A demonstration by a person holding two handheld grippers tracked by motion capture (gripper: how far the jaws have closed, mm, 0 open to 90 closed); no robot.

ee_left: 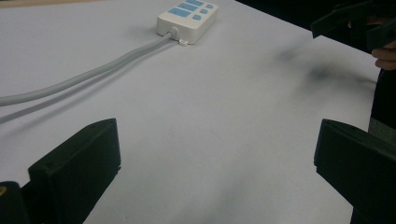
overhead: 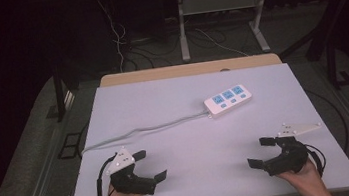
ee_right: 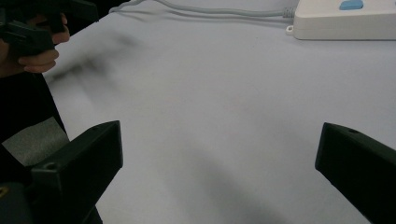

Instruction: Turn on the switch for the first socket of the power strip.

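Note:
A white power strip (overhead: 228,100) with blue sockets lies on the white table top (overhead: 172,98), right of centre toward the back. Its grey cable (overhead: 136,131) runs left off the table edge. The strip (ee_left: 187,18) and cable (ee_left: 84,74) appear at the top of the left gripper view, and the strip's corner (ee_right: 345,21) at the top right of the right gripper view. My left gripper (overhead: 150,165) rests open near the front left. My right gripper (overhead: 261,152) rests open near the front right. Both hold nothing and point inward toward each other.
The table top has a wooden strip (overhead: 189,69) along its back edge. Beyond it stand a metal frame's legs (overhead: 182,26) and loose cables (overhead: 120,44) on the dark floor. The right gripper (ee_left: 359,21) shows far off in the left gripper view.

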